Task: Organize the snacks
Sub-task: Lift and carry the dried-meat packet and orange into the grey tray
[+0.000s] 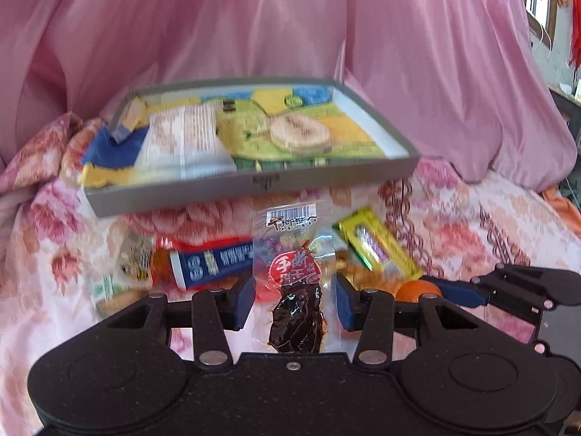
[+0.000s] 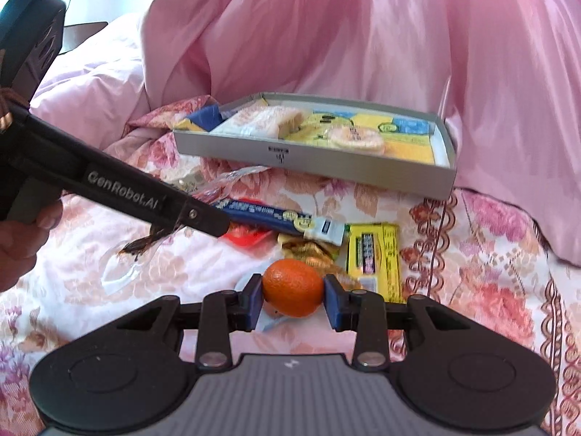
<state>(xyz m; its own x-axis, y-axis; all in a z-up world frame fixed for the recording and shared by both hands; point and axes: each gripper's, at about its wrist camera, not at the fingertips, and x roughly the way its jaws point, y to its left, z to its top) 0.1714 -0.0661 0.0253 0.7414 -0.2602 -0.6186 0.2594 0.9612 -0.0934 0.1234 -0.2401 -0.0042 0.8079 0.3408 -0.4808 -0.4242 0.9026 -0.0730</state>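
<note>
1. Pink satin fabric (image 1: 254,29) fills the background, billowing down behind a floral bedspread (image 2: 490,254) that serves as the work surface.
2. At the back of the spread sits a shallow grey box (image 2: 326,161), already holding packets — a white printed pouch (image 1: 185,138) on its left side, a round pale biscuit pack (image 1: 299,132) on yellow-green wrappers to the right.
3. Left gripper (image 1: 294,296) has its blue pads pinched on a clear packet of dark dried meat (image 1: 296,283); the packet stands between them, barcode end up toward the box.
4. Right gripper (image 2: 292,298) is clamped on a small orange (image 2: 292,287), both pads pressed against its sides, lifted clear of the bedspread.
5. Loose snacks lie in front of the box: a blue-and-red long packet (image 2: 268,216), a gold wrapper (image 2: 308,250) and a yellow-green bar (image 2: 372,250) — all near one another, the bar just right of the orange.
6. A person's hand (image 2: 21,239) shows at the left edge of the right wrist view, gripping the left tool's handle.
</note>
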